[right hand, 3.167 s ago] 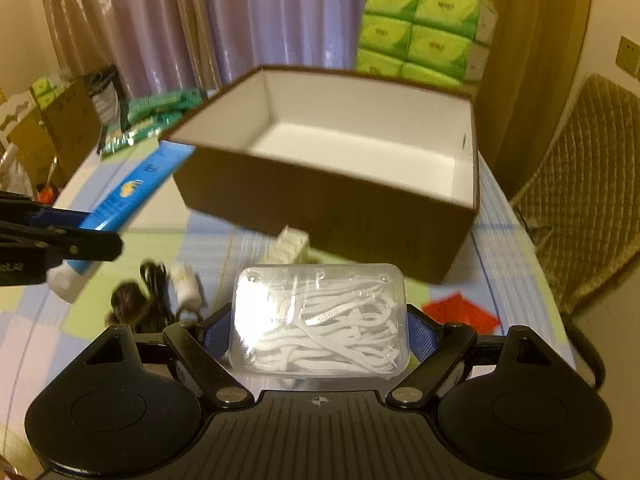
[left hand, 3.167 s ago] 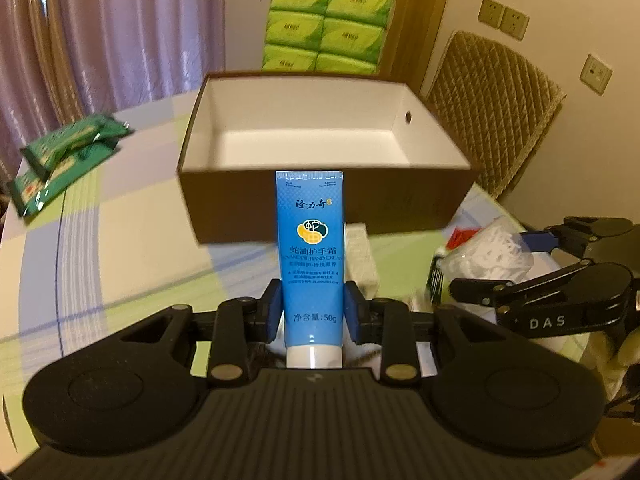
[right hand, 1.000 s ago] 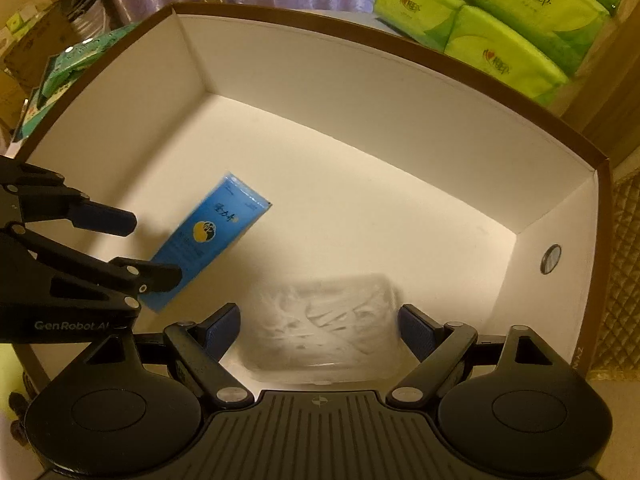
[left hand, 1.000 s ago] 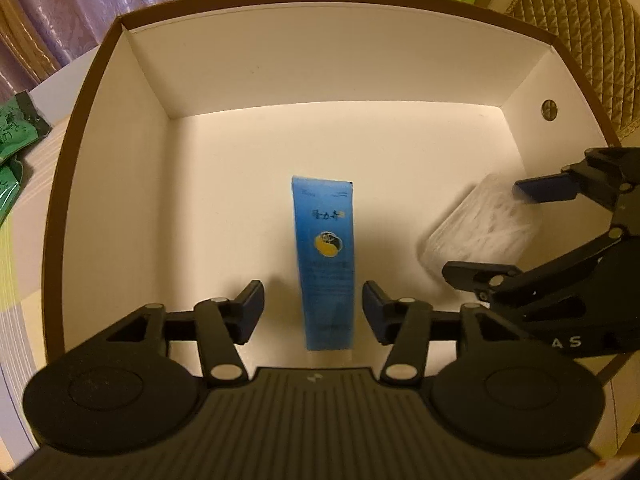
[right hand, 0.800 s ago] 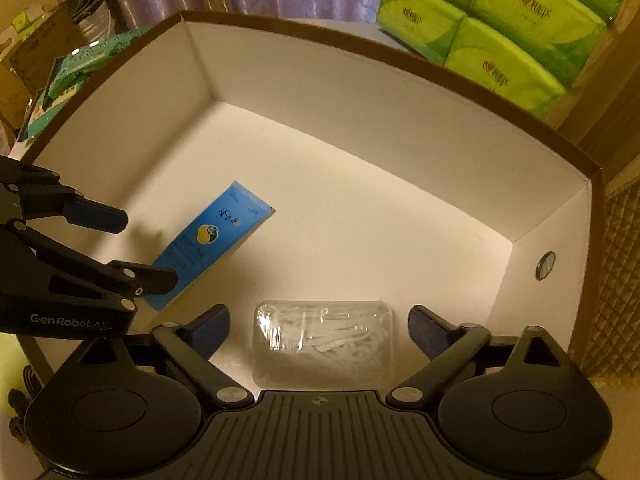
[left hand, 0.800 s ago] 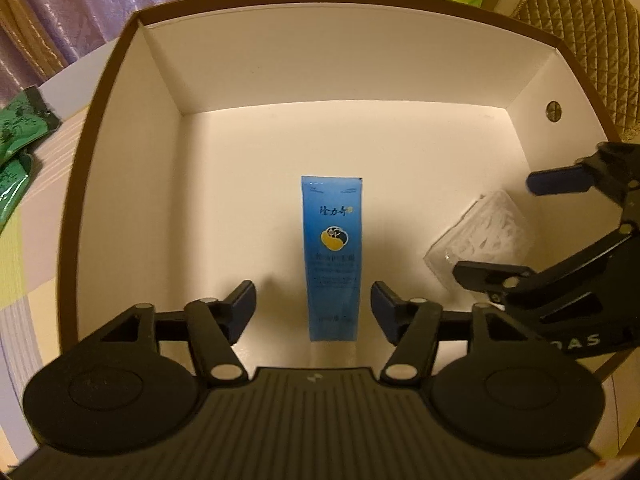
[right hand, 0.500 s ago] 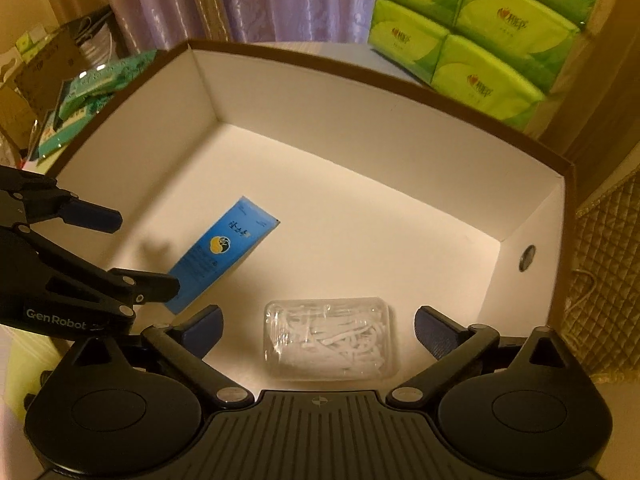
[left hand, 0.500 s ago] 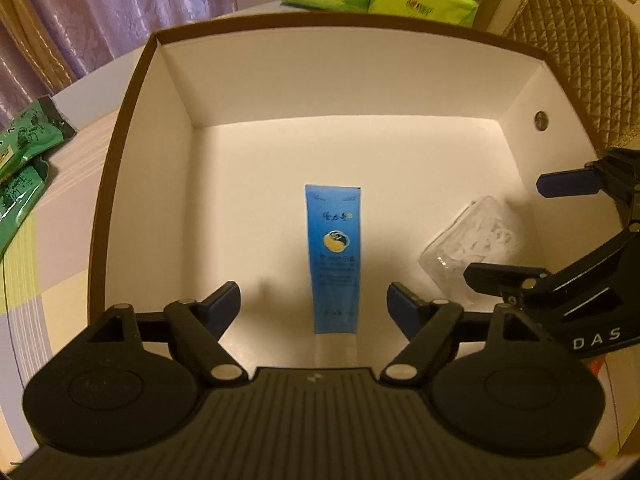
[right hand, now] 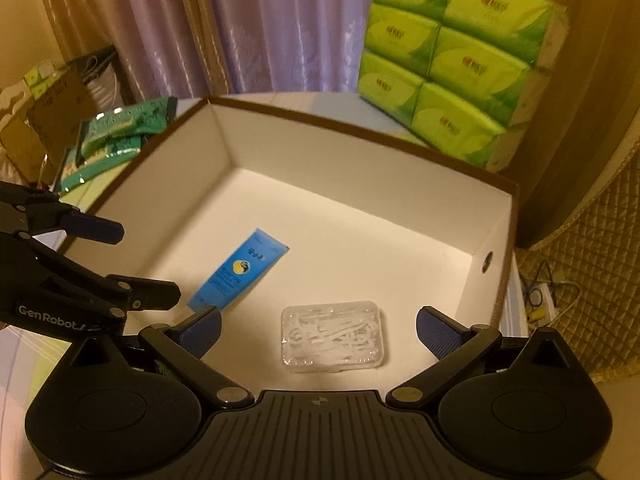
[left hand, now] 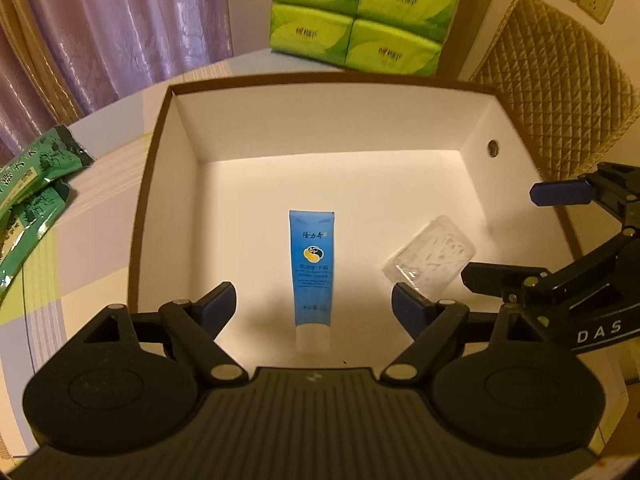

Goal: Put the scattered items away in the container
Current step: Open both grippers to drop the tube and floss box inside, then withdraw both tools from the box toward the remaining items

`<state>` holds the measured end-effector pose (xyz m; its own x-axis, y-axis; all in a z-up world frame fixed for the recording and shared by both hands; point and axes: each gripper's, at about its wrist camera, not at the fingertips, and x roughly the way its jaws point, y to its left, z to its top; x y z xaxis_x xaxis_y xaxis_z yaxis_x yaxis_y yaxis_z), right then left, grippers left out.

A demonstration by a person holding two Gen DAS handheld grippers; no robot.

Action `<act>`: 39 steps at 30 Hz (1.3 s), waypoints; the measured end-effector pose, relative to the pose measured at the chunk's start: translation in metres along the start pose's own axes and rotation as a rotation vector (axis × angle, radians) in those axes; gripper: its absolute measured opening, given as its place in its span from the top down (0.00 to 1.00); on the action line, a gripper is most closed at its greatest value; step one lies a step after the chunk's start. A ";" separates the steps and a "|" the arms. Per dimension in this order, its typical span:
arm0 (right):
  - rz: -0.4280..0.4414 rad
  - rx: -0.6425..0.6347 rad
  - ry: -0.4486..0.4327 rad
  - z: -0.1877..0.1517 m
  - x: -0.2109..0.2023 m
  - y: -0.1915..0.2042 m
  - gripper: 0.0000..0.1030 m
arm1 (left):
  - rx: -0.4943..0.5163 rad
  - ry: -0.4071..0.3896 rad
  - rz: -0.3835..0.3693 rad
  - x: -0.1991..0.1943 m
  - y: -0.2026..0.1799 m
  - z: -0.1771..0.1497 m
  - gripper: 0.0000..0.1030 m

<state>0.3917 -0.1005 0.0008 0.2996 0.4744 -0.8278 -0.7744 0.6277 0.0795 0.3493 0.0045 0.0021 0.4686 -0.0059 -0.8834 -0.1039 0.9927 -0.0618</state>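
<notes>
A blue hand-cream tube [left hand: 311,267] is seen lying flat on the white floor of the brown-sided box [left hand: 141,216], near the middle, with its white cap toward the near wall and its crimped end toward the far wall. To its right, apart from it, a clear plastic case of white floss picks [left hand: 430,256] is laid flat on the same floor, nearer the right wall. In the right wrist view the tube [right hand: 238,272] is shown slanted at the left of the floor and the case [right hand: 333,336] just ahead of the camera, close to the near wall.

The left gripper [left hand: 312,306] is held above the near edge of the box with its jaws spread wide; the tube is framed between the blue pads [left hand: 216,305] but is touched by neither, and nothing is held. The right gripper [right hand: 319,331] is likewise spread wide over the case, with clear floor visible on both sides of it, and nothing is gripped. Each gripper is seen in the other's view, at the side, over the box rim.

Outside the box, green sachets [left hand: 33,184] are laid on the checked tablecloth [left hand: 80,248] to the left. A stack of green tissue packs [left hand: 364,12] is stood behind the far wall, in front of purple curtains [left hand: 120,24]. A quilted chair back [left hand: 556,96] is seen to the right.
</notes>
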 end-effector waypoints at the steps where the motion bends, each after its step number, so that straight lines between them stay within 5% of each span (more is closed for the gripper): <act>1: 0.000 0.004 -0.008 -0.001 -0.005 0.001 0.02 | -0.001 -0.006 0.000 -0.004 0.000 -0.002 0.20; 26: -0.009 0.174 -0.223 -0.095 -0.132 0.041 0.02 | 0.012 -0.197 0.061 -0.130 -0.002 -0.104 0.17; 39: -0.054 0.265 -0.251 -0.140 -0.155 0.057 0.02 | -0.027 -0.196 0.045 -0.151 -0.002 -0.151 0.16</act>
<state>0.2233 -0.2251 0.0554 0.4889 0.5522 -0.6754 -0.5924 0.7784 0.2076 0.1460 -0.0148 0.0651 0.6244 0.0651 -0.7784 -0.1511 0.9878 -0.0387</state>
